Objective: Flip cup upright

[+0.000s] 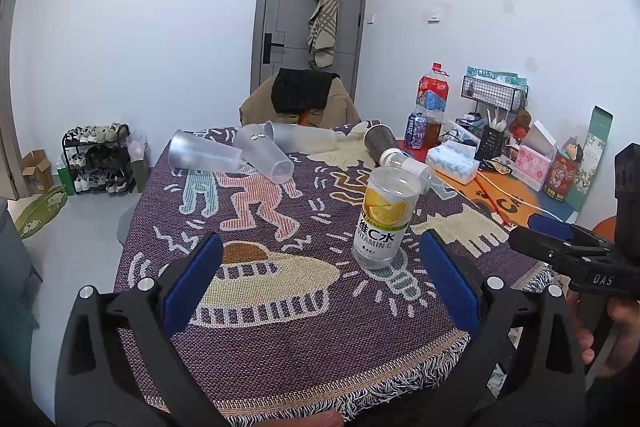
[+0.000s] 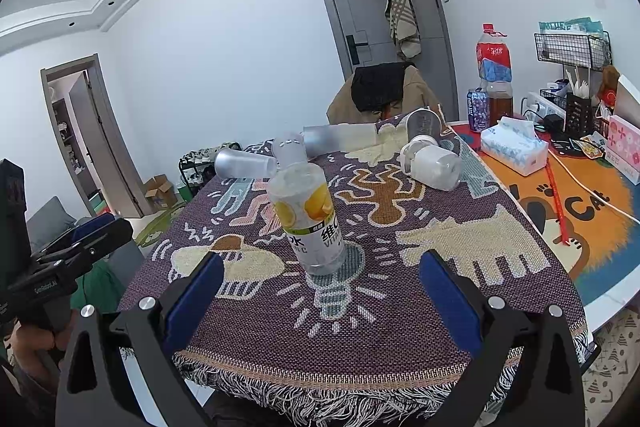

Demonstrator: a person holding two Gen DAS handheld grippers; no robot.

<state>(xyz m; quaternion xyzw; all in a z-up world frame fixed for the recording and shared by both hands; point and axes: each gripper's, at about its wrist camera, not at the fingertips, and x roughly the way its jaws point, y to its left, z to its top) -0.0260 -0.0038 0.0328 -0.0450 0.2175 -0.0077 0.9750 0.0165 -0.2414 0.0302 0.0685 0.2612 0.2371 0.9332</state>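
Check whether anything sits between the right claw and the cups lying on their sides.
Yes. The upright vitamin C bottle stands in front of the open right claw, ahead of the frosted cups lying farther back on the patterned cloth.

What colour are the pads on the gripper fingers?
Blue pads on black fingers, clearest in the right wrist view.

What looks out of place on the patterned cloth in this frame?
Five cups lie tipped on their sides at the far end: three frosted cups, a dark cup, and a clear cup. Only the vitamin C bottle stands upright. Nothing looks spilled.
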